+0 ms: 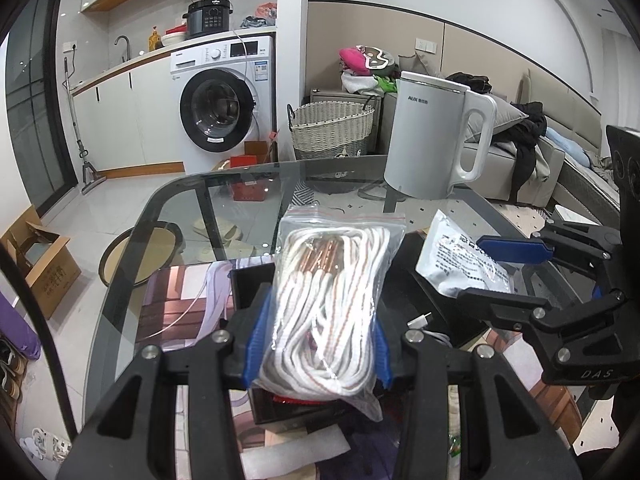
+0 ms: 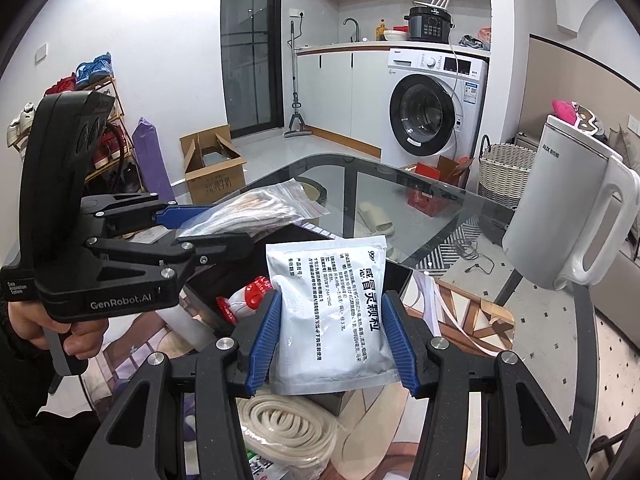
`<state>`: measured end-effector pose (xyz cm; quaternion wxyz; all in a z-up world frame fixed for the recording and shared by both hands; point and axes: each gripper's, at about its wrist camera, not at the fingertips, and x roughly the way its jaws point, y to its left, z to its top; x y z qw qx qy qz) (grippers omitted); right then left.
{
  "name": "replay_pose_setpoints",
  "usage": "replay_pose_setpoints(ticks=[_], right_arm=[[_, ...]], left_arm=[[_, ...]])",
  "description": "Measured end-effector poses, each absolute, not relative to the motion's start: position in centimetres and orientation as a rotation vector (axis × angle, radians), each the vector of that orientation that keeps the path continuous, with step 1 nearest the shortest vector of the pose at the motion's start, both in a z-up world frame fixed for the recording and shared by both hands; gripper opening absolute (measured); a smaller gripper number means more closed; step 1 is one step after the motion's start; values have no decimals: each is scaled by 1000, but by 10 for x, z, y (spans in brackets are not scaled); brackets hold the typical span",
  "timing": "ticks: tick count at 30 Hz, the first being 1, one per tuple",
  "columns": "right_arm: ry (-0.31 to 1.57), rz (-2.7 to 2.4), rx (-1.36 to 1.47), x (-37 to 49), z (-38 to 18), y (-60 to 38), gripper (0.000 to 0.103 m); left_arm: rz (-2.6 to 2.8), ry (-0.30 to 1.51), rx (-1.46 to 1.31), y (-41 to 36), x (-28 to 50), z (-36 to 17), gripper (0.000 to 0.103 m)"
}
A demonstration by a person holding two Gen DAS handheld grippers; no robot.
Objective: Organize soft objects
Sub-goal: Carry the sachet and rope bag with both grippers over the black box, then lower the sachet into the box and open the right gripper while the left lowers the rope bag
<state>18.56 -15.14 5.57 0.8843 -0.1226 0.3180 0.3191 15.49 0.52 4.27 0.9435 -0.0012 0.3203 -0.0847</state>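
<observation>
Two soft packets are in our grips at once, both held above a black box (image 2: 396,280) on the glass table (image 1: 168,208). Our left gripper (image 1: 316,344) is clenched on a clear zip bag of white cord (image 1: 332,300), its blue pads (image 1: 256,344) pressing the bag's lower half. Our right gripper (image 2: 334,344) squeezes a white foil pouch (image 2: 332,312) printed with black characters, gripped near its bottom edge.

We judge slipping to be the main risk. The zip bag is slick, thin film, and the coiled cord inside is loose and springy, so it could shift under the pads and let the bag slide out. Most of it stands above the pads, so it may flop sideways. The pouch is smooth, matte and pillow-shaped; with the pads near one end, it could pivot or slide free.

Collision is the second risk: both packets hover close together over the same box, so moving both in at once could knock them together. The white kettle (image 1: 436,136) stands nearby on hard, smooth glass, and a wide swing might nudge it.

Another coil of pale rope in a clear wrapper (image 2: 288,432) lies below the pouch, beside a small red and white packet (image 2: 248,300).
</observation>
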Motion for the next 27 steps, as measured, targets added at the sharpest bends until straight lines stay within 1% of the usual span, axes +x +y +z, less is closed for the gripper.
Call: replay_pose_setpoints(ticks=[27], right_arm=[[696, 665, -339, 216, 31, -128, 52]], left_arm=[[-169, 702, 39, -6, 185, 14, 43]])
